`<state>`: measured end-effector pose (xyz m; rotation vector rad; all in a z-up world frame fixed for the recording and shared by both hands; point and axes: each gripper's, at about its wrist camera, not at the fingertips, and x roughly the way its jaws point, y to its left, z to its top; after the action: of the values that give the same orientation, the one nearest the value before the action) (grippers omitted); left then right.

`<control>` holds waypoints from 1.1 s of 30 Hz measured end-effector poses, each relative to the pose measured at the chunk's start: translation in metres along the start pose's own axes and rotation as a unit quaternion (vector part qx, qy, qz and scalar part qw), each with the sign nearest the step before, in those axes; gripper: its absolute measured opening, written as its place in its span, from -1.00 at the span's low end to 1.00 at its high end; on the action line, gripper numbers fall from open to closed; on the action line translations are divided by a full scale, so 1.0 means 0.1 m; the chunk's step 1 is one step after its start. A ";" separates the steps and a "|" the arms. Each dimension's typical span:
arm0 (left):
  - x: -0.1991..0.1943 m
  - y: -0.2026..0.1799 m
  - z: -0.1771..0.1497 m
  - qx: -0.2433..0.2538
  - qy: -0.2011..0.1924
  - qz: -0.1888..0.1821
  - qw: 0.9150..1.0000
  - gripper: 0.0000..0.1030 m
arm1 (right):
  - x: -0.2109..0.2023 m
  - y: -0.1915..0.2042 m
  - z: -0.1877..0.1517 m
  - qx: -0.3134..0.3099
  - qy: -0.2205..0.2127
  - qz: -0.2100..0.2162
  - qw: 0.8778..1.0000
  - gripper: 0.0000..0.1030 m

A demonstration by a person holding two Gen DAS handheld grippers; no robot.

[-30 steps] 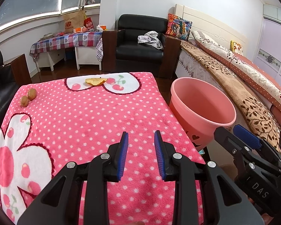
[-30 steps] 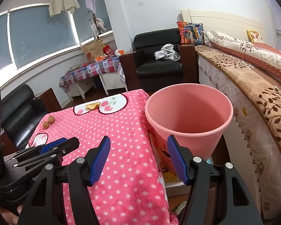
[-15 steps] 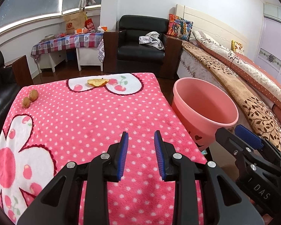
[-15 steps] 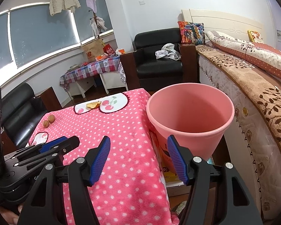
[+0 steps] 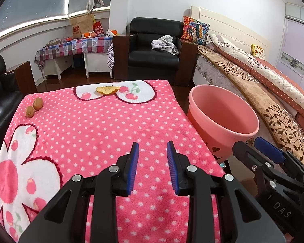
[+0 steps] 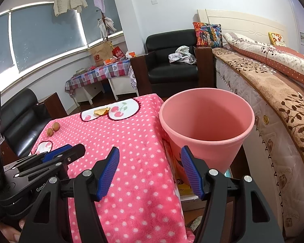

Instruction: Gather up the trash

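Both jaws stand apart and hold nothing: the left gripper (image 5: pixel 152 167) hovers over the pink dotted blanket (image 5: pixel 95 133), the right gripper (image 6: pixel 150 172) near its edge. Beside the blanket stands the pink bucket (image 6: pixel 207 130). An orange peel (image 5: pixel 107 89) lies at the far end; 2 nuts (image 5: pixel 34 106) sit far left.

- "DAS" stands in pale letters on the black body of the right gripper (image 5: pixel 268 152), at the near right.
- "Gen" stands on the left gripper (image 6: pixel 60 154) body, the rest hidden.
- An "NB" logo marks the brown paper bag (image 5: pixel 81 26) on the far checked table (image 5: pixel 75 46); the word beneath is too small to read.
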<state>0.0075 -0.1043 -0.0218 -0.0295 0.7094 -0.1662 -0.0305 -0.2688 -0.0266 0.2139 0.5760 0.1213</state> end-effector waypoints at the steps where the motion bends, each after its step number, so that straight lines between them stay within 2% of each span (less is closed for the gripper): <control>1: 0.00 0.00 0.00 0.000 0.000 0.000 1.000 -0.44 | 0.00 0.00 0.00 0.000 0.000 0.000 1.000 0.21; 33: 0.09 0.07 -0.02 -0.002 0.006 0.010 1.000 -0.44 | 0.15 0.04 -0.06 -0.004 0.018 0.001 1.000 0.21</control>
<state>0.0142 -0.0989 -0.0299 -0.0253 0.7222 -0.1460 -0.0219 -0.2616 -0.0384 0.2055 0.6108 0.1289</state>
